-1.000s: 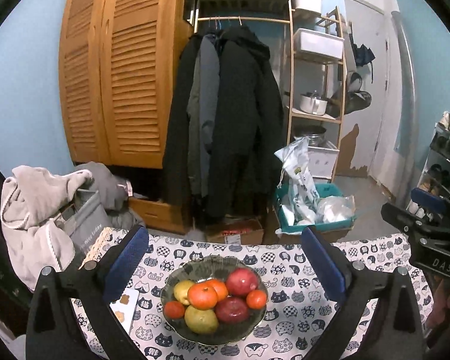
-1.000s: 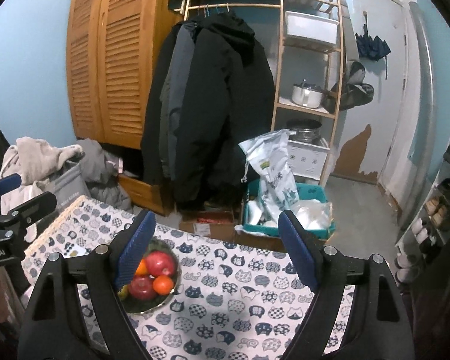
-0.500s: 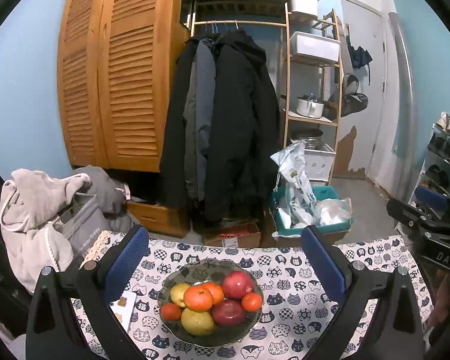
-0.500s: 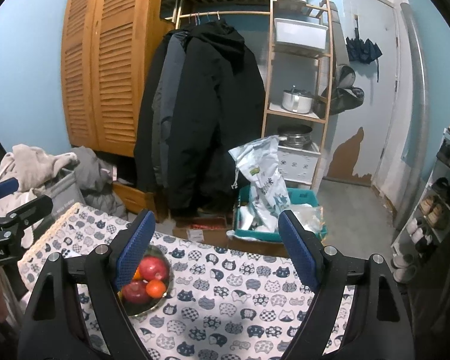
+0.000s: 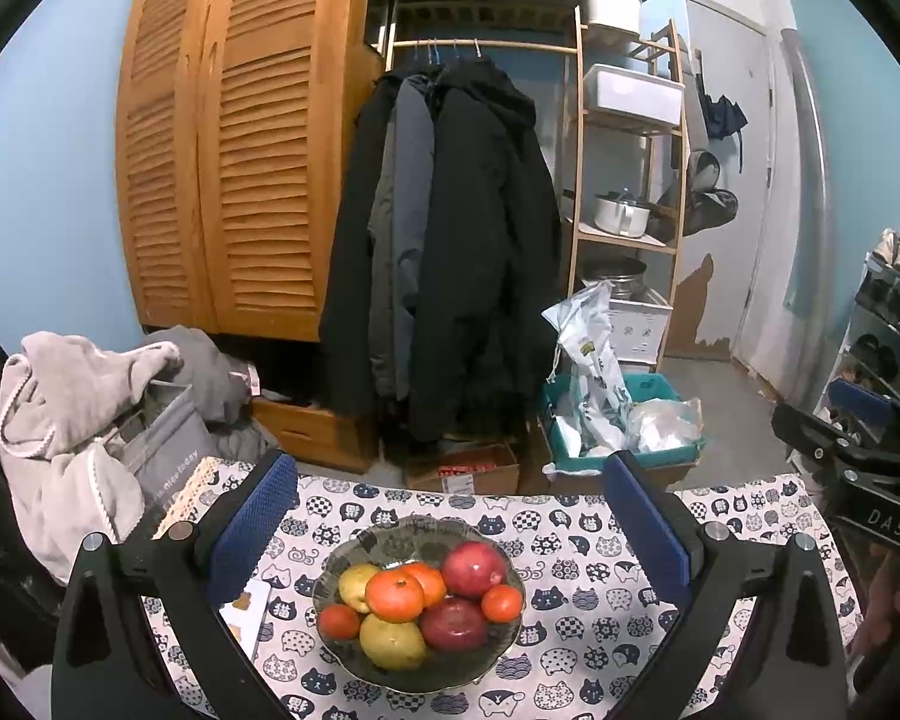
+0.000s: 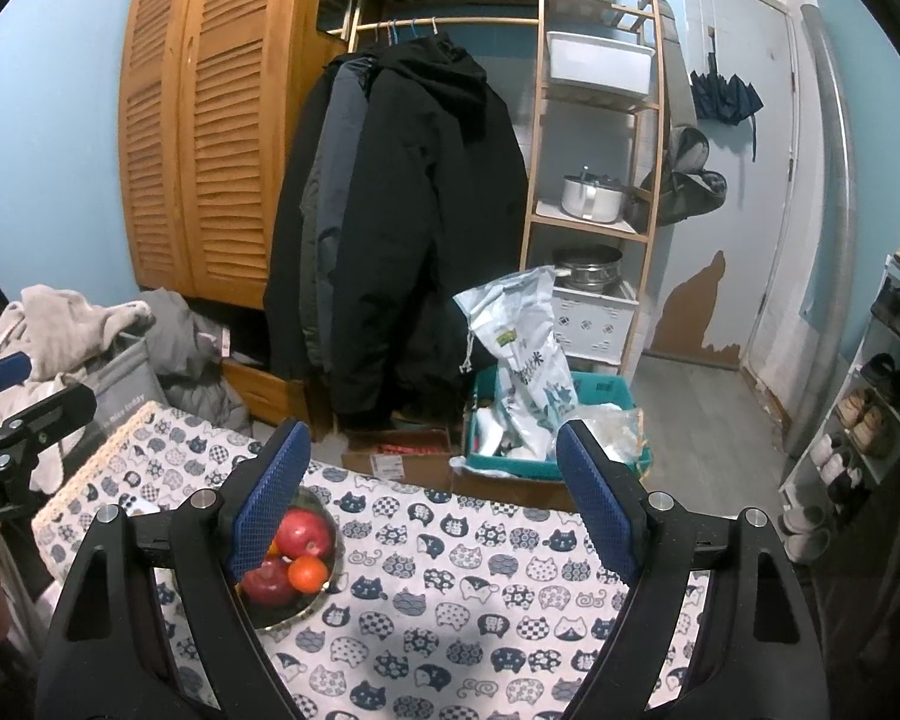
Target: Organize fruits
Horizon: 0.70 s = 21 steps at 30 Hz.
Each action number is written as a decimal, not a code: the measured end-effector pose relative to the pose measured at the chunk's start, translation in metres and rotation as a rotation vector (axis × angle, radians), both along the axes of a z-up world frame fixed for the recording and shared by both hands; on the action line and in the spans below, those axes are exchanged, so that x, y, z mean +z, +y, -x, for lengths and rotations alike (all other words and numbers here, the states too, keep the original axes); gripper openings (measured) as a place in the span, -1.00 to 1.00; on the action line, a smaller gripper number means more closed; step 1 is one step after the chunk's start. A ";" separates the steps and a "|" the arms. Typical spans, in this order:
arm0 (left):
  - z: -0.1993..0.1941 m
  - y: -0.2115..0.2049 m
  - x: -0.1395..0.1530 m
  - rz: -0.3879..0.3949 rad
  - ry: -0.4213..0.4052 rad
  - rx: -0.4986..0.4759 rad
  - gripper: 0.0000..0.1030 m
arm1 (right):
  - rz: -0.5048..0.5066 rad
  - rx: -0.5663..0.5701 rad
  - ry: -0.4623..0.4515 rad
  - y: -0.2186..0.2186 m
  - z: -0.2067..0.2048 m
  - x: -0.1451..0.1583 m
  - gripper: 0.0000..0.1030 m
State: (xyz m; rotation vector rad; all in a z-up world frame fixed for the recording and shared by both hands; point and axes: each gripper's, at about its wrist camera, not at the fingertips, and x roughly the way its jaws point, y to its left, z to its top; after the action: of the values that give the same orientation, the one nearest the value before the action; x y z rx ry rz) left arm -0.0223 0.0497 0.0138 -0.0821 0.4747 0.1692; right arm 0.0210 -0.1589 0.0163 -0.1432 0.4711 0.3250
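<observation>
A dark glass bowl [image 5: 498, 654] sits on the cat-print tablecloth [image 5: 576, 540]. It holds two red apples [image 5: 473, 569], several oranges [image 5: 393, 596] and two yellow-green fruits [image 5: 391, 641]. My left gripper [image 5: 450, 516] is open and empty, raised just behind the bowl. My right gripper [image 6: 432, 492] is open and empty over the cloth, right of the bowl [image 6: 318, 597]; its left finger hides part of the bowl. Each gripper shows at the edge of the other's view.
A white card [image 5: 247, 603] lies left of the bowl and a phone [image 6: 138, 505] at the table's left end. Beyond the table's far edge are coats [image 5: 450, 252], a wooden wardrobe [image 5: 234, 168], a shelf rack [image 5: 630, 210], a teal crate [image 5: 624, 438] and a clothes pile [image 5: 90, 414].
Both grippers have tilted slightly upward or drawn back, so the bowl and table sit a little lower in both views. Both stay open and empty; the fruit has not moved.
</observation>
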 end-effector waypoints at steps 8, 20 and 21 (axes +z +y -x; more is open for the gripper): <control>0.000 0.001 0.001 0.001 0.001 -0.001 0.99 | 0.001 0.002 -0.002 0.000 0.000 -0.001 0.61; 0.001 0.001 0.001 0.003 0.002 0.001 0.99 | 0.001 0.000 -0.002 -0.001 0.000 -0.002 0.61; 0.001 0.001 0.001 0.002 0.004 0.001 0.99 | 0.002 0.000 -0.002 -0.001 0.000 -0.002 0.61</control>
State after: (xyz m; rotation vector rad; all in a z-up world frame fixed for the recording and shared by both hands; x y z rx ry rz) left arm -0.0229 0.0502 0.0150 -0.0840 0.4788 0.1698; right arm 0.0208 -0.1599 0.0147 -0.1453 0.4696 0.3245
